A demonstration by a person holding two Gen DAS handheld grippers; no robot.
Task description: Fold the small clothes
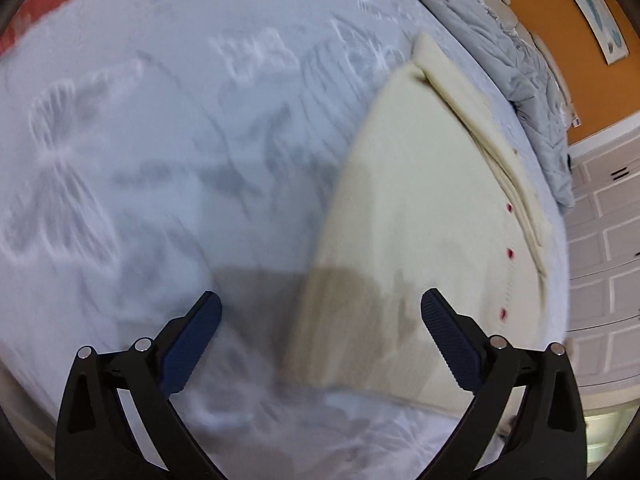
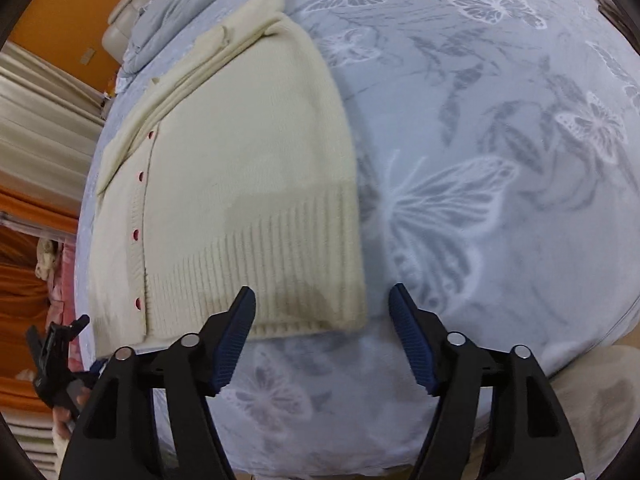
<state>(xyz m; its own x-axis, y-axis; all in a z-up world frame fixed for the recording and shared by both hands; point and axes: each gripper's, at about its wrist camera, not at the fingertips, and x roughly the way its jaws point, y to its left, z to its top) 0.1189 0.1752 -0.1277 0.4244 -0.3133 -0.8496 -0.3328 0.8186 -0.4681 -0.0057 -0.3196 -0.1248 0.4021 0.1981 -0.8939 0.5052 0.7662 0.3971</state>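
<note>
Folded cream knit cardigan [image 2: 248,168] on butterfly-print bedspread [image 2: 480,160].
Ribbed hem just ahead of both grippers' fingers [image 2: 240,332], spread apart, empty.

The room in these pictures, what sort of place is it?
Most likely a bedroom. A bed with a butterfly-print sheet fills both views, a grey quilt is bunched by the padded headboard, and a cream cardigan lies flat for folding.
</note>
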